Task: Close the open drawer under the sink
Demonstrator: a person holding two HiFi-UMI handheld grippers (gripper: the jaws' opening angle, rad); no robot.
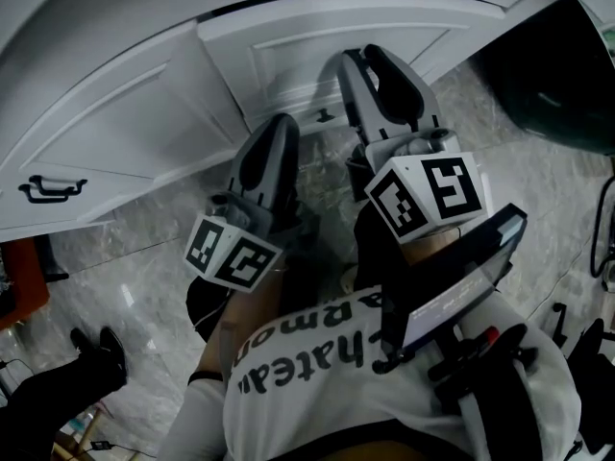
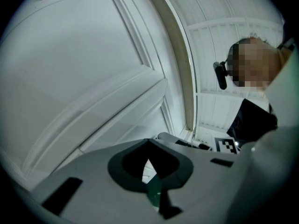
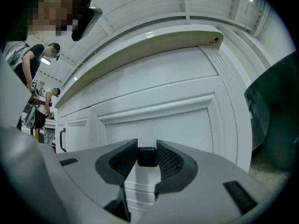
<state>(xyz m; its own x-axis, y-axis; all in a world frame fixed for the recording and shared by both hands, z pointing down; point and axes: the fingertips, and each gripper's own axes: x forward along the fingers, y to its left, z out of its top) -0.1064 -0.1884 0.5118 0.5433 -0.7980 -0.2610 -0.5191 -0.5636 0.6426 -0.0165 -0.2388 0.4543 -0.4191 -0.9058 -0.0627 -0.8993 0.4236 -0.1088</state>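
Note:
The white drawer front [image 3: 159, 120] sits below the pale counter edge [image 3: 140, 43]. My right gripper [image 3: 147, 153] points level at it, and its ribbed pads are shut on the small black drawer handle [image 3: 147, 158]. In the head view the right gripper [image 1: 370, 60] reaches to the white drawer front [image 1: 317, 51], and its tips hide the handle. My left gripper [image 1: 274, 128] hangs beside it to the left, a little short of the cabinet. In its own view the left gripper [image 2: 148, 143] has its tips together, nothing between them, facing a white panel [image 2: 84, 78].
A white panel with a black bar handle [image 1: 48, 188] stands to the left. A small black handle [image 1: 325, 115] shows low on the cabinet. A dark green bin [image 1: 557, 75] is close on the right. Grey marble floor [image 1: 125, 277] lies below, with a bystander's shoes [image 1: 96, 353].

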